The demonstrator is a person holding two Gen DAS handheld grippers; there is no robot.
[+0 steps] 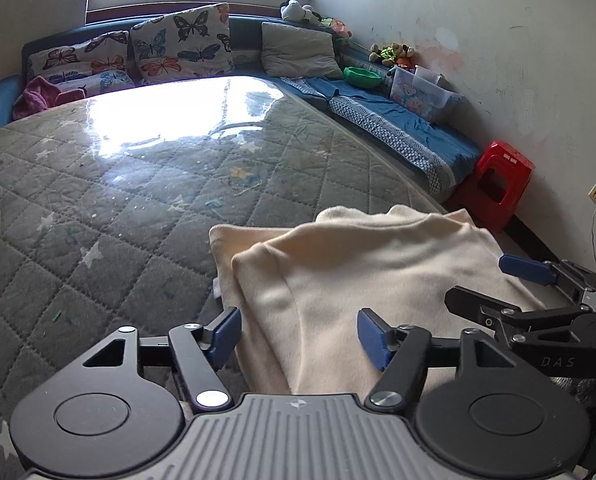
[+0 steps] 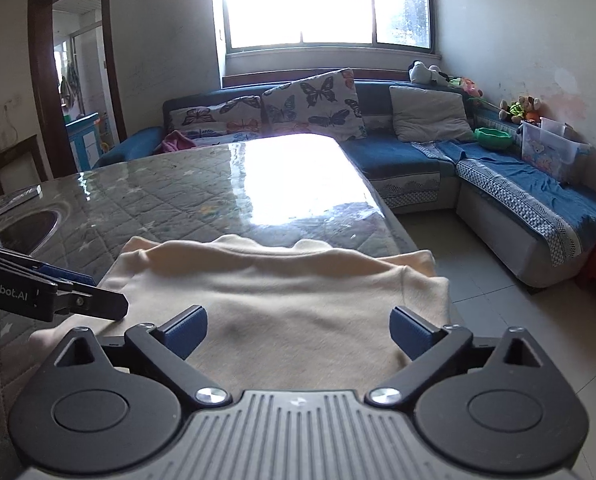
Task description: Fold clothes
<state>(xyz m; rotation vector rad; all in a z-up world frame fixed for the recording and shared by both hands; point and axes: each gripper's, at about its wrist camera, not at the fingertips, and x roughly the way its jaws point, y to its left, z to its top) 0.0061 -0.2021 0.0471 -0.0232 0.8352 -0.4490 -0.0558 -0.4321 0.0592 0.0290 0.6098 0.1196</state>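
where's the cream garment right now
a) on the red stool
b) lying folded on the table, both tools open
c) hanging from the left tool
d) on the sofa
b: the garment lies on the table, with the left tool and right tool open and clear of it.

Bright window [image 2: 326, 4], blue corner sofa [image 2: 418, 160], white walls [image 1: 478, 20], tiled floor [image 2: 494, 292]
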